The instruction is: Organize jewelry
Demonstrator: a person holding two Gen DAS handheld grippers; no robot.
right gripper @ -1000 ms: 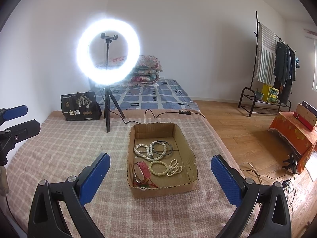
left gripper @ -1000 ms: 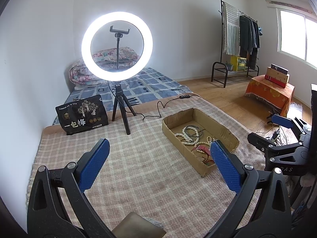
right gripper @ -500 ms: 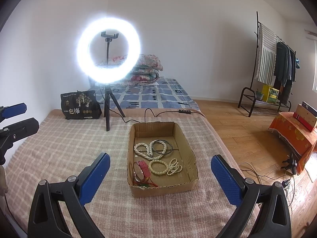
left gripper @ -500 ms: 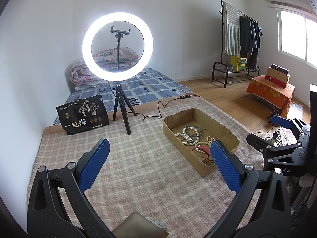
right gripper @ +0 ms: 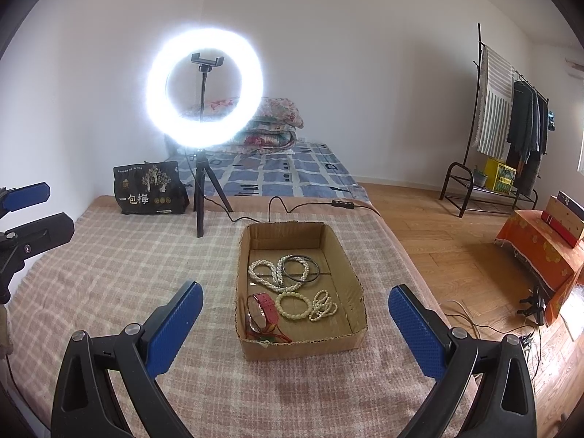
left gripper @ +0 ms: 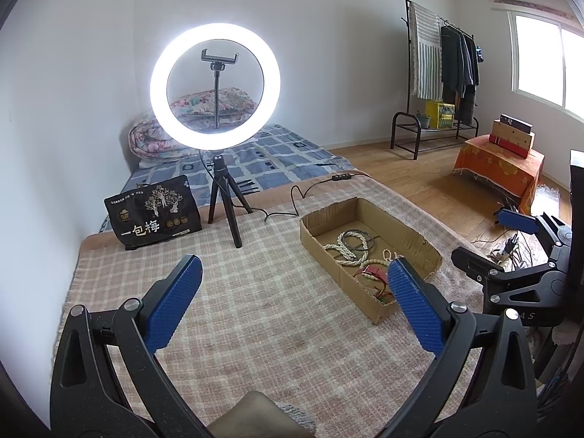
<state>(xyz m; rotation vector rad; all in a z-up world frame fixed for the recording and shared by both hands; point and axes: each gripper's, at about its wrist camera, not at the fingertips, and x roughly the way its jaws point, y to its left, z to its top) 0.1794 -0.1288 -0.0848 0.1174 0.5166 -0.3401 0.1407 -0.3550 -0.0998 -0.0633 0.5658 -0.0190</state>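
Over a checked blanket, I hold both grippers spread wide and empty.

Ahead of my right gripper, between its fingers, the box holds the jewelry: a pearl necklace, dark bangles, a cream bracelet, a smaller bead strand, a red strap. From my left gripper the box sits ahead and right, partly behind the right finger. A ring light stands beyond.

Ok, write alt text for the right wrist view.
An open hand-held gripper with blue pads hovers over a shallow brown cardboard box of pearl and bead jewelry on a pink checked blanket; a lit white ring light stands behind.
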